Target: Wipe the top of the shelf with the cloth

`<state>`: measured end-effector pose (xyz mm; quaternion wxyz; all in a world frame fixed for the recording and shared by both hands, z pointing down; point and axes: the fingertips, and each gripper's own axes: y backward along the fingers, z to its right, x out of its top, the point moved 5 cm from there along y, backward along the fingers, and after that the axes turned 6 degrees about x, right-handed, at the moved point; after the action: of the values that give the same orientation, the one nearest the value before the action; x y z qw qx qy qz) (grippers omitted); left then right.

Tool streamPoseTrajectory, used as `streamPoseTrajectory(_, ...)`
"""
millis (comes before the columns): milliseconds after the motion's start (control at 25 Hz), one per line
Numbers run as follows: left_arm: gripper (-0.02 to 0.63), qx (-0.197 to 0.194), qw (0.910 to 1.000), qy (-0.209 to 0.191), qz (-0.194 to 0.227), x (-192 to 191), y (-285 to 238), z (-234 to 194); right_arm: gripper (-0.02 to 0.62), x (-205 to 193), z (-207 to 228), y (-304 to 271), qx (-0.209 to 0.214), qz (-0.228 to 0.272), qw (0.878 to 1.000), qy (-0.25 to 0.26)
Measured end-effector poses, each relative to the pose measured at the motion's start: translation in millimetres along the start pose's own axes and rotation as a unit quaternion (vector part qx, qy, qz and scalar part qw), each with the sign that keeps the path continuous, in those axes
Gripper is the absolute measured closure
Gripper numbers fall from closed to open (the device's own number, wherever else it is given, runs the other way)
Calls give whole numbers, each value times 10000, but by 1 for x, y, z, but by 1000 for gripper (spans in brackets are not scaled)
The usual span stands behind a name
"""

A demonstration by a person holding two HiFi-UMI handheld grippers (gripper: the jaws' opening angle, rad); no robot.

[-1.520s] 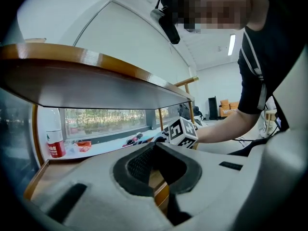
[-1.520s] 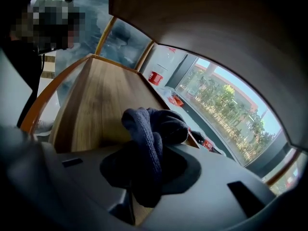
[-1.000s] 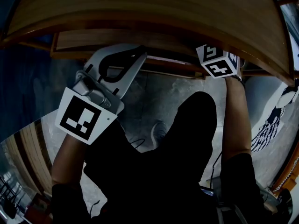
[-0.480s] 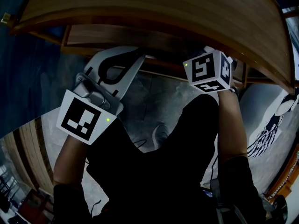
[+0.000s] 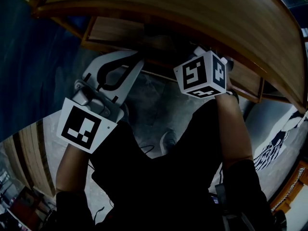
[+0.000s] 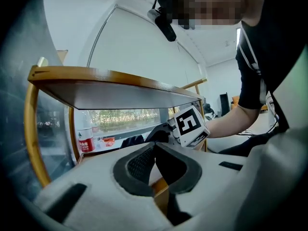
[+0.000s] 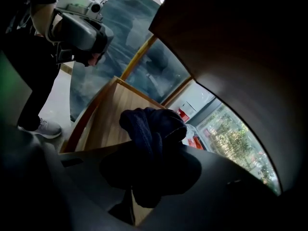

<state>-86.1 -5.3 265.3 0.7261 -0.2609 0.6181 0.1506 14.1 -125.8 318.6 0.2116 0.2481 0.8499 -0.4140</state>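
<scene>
Currently, item by item:

Right gripper (image 7: 153, 154): jaws pinched on a bunched dark blue cloth (image 7: 154, 124), which bulges out past the tips.

Cloth position: under the top board (image 5: 192, 8) of the shelf and above the lower board (image 7: 110, 114). It is not on the surface to be wiped.

Probable reason: the cloth is held as a tight wad so that a firm pad faces outward. It appears to need lifting over the front edge before any stroke on the top can begin.

Left gripper (image 6: 155, 150): jaws pressed together with nothing between them. It is held in front of the shelf, apart from it, probably parked clear of the working hand.

Head view only: the full curve of the top board. Only the marker cube (image 5: 202, 73) of the right gripper shows, because the board hides its jaws and the cloth.

Right gripper view only: the grip on the cloth and the dark underside of the top board.

Left gripper view only: the top board edge-on, with the marker cube below it and a red-labelled bottle (image 6: 84, 138) behind the shelf.
</scene>
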Motion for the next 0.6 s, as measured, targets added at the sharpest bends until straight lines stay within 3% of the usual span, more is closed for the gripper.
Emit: streamPoseTrajectory(600,586,302,9995,100,-74,-18,46,-34,502,88,-48,-55,783,391,9928,821)
